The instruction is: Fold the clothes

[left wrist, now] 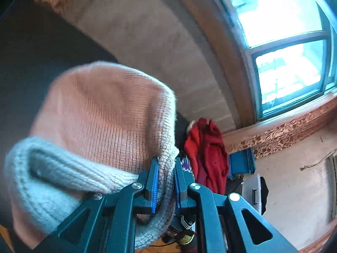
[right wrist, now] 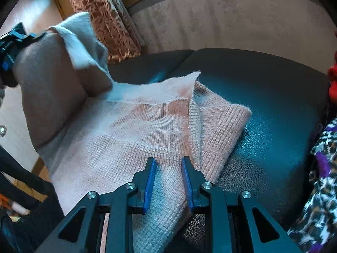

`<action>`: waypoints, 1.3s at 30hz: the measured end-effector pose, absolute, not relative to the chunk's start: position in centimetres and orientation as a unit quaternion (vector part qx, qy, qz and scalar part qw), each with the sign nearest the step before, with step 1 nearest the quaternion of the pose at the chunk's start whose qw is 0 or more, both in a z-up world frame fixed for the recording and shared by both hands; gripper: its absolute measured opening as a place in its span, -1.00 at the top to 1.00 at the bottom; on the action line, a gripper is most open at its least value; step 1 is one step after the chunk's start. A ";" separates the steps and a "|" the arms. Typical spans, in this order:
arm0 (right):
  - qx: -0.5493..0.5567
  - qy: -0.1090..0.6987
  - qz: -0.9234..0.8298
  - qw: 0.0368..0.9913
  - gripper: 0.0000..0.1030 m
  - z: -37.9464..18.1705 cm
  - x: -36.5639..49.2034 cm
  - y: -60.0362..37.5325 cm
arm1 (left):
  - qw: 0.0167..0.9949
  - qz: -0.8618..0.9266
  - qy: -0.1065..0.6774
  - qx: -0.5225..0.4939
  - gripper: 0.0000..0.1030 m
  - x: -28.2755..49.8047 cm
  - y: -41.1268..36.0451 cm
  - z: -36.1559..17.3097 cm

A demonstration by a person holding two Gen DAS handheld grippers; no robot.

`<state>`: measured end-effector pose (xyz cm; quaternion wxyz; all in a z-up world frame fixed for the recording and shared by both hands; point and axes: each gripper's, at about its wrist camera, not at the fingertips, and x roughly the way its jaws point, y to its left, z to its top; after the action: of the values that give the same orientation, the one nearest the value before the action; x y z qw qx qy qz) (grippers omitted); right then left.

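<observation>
Left wrist view: the left gripper (left wrist: 166, 181) occupies the lower centre of the frame, jaws nearly closed and clamped on the grey ribbed edge of a pink knit garment (left wrist: 101, 113). The garment is lifted and fills the left half of the frame, blurred. Beyond it, right of centre, a red cloth (left wrist: 207, 151) hangs beside a blue item (left wrist: 241, 164); a window (left wrist: 288, 42) takes the upper right.

Right wrist view: the right gripper (right wrist: 168, 181) sits at lower centre, jaws partly open, straddling the same pink garment (right wrist: 134, 139); whether the pads press on the fabric cannot be told. The garment lies on a dark leather seat (right wrist: 273, 109), its left portion raised toward the left gripper (right wrist: 8, 48) at the upper left edge. A patterned cloth (right wrist: 322, 168) lies at the right edge, a curtain (right wrist: 99, 14) at upper left
</observation>
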<state>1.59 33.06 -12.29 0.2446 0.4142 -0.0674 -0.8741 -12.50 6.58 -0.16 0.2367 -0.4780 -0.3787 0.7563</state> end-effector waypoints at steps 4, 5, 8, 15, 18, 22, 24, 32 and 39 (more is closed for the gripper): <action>0.401 -0.087 -0.876 0.253 0.51 -12.6 2.2 33.9 | 0.226 0.745 -0.369 -0.507 0.79 -12.6 11.4 -2.4; 0.398 -0.091 -0.877 0.254 0.50 -12.6 2.3 34.1 | 0.219 0.751 -0.360 -0.509 0.79 -12.7 12.2 -2.5; 0.390 -0.106 -0.876 0.261 0.49 -12.9 2.6 34.7 | 0.200 0.749 -0.338 -0.534 0.78 -12.9 14.8 -4.1; 0.384 -0.134 -0.872 0.275 0.45 -13.4 2.8 35.1 | 0.152 0.713 -0.331 -0.600 0.74 -13.4 18.3 -10.4; 0.383 -0.135 -0.871 0.276 0.45 -13.5 2.7 34.8 | 0.173 0.699 -0.334 -0.608 0.65 -13.0 18.0 -9.0; 0.385 -0.145 -0.868 0.280 0.44 -13.6 2.9 35.0 | 0.231 0.673 -0.341 -0.614 0.65 -12.2 18.5 -6.3; 0.385 -0.148 -0.867 0.279 0.44 -13.5 3.8 35.6 | 0.261 0.676 -0.330 -0.604 0.65 -11.5 18.2 -4.6; 0.397 -0.146 -0.874 0.241 0.39 -9.8 7.0 36.6 | 0.227 0.832 -0.215 -0.458 0.62 -6.6 6.3 2.2; 0.428 -0.204 -0.830 0.294 -0.28 -6.1 9.8 35.0 | 0.209 0.876 -0.086 -0.425 0.50 0.2 1.4 -1.7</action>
<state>9.80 35.02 -6.06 0.2935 0.4281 -0.2039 -0.8301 0.16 1.38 -1.72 0.2093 -0.4254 -0.0860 0.8763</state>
